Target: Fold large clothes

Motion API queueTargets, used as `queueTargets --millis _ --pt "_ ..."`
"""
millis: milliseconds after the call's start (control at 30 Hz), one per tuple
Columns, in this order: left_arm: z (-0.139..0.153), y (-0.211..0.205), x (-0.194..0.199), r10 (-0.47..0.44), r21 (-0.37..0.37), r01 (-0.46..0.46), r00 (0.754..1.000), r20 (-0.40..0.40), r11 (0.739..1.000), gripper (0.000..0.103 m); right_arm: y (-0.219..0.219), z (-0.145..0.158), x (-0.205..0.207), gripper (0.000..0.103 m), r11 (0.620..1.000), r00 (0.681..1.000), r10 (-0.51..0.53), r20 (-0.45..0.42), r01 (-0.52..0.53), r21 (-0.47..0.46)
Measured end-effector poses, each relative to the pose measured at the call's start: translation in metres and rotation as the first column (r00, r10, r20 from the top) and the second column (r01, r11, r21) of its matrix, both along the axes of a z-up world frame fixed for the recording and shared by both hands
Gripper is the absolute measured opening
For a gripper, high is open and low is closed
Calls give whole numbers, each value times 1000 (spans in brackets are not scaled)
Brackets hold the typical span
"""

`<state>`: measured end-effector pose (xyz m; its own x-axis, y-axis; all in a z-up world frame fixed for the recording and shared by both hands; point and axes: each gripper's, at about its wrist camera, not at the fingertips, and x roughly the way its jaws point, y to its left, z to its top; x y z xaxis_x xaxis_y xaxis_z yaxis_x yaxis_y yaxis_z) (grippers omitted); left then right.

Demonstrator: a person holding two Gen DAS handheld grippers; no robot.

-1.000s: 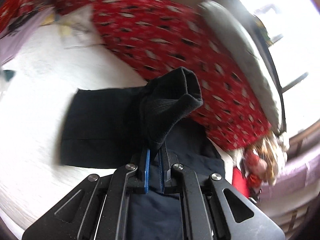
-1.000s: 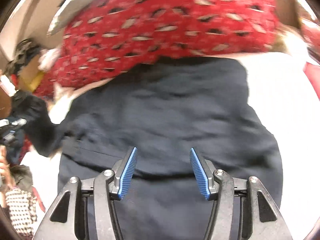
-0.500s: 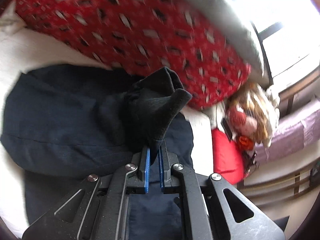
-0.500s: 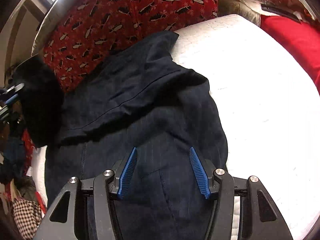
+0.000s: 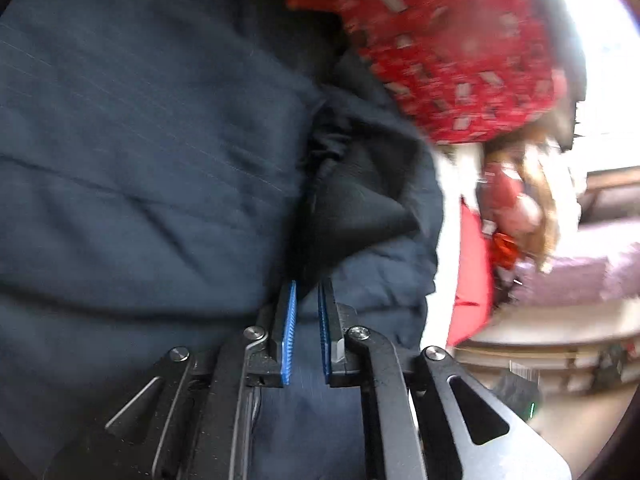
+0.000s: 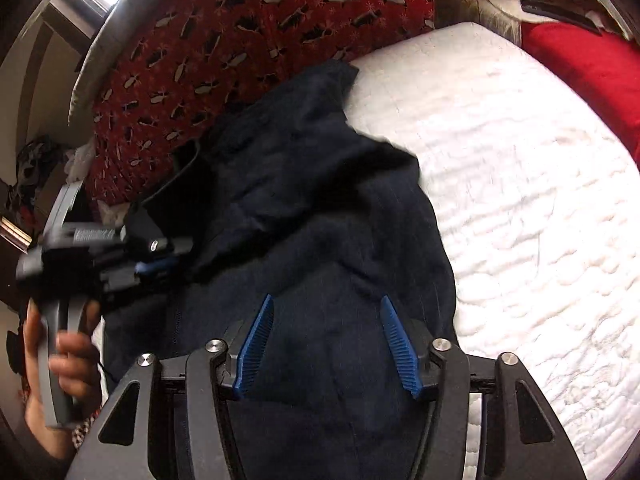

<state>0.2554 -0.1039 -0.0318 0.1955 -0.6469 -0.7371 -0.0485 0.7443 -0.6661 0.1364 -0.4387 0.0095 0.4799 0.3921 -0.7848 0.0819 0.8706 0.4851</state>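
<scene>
A large dark navy garment [image 6: 320, 200] lies rumpled on the white mattress [image 6: 520, 200]; it fills the left wrist view [image 5: 140, 160]. My left gripper [image 5: 307, 286] is low over the garment's body. Its jaws are opening, and the end of a black sleeve [image 5: 356, 208] is still caught between the fingertips. The right wrist view shows the left gripper [image 6: 156, 266] at the garment's left side, held by a hand [image 6: 68, 352]. My right gripper [image 6: 326, 300] hovers open above the garment's near part, with nothing between its blue pads [image 6: 256, 344].
A red patterned blanket [image 6: 260, 40] is piled along the garment's far edge [image 5: 460, 60]. A red cushion [image 6: 588, 64] sits at the mattress's right corner. A doll-like toy [image 5: 520, 200] and a purple cover [image 5: 580, 280] lie beyond the bed edge.
The left gripper has carried the sleeve down and across onto the garment's body, close to the cloth now. The right gripper shifted over the garment at first, then stayed put.
</scene>
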Motion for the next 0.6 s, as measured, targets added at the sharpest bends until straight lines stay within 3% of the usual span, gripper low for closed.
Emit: queueTargets --millis 33,100,133,267,333,400,467,500,533,600 --pt "9 11 -7 4 -8 -3 999 33 1000 15 0 9 2 59 1000 999 -7 34 6 11" --pt "25 42 -24 41 -4 -41 994 101 999 40 4 28 9 61 999 995 -6 100 1 44" --pt "27 55 -29 64 9 -66 991 119 998 44 9 34 16 67 998 993 3 121 -11 61" --pt "18 111 -44 155 106 -169 980 126 980 45 45 40 56 78 992 988 58 140 -72 100" --pt "6 130 -43 195 107 -204 976 93 973 45 64 29 76 80 999 996 33 78 -35 30" --pt "-10 141 -40 234 81 -237 971 48 968 45 85 11 95 79 999 999 38 15 -38 32" --pt "-13 142 -40 250 46 -252 967 45 967 45 105 -3 105 69 996 997 71 -30 -69 63" --pt "-12 142 -40 249 46 -251 967 51 967 45 114 -3 105 30 994 995 97 -23 -95 54" --pt "-10 140 -39 245 53 -248 968 57 967 45 122 1 107 11 993 993 120 -7 -119 24" --pt "-11 142 -38 246 49 -249 968 56 967 45 122 20 104 10 990 986 136 100 -139 21"
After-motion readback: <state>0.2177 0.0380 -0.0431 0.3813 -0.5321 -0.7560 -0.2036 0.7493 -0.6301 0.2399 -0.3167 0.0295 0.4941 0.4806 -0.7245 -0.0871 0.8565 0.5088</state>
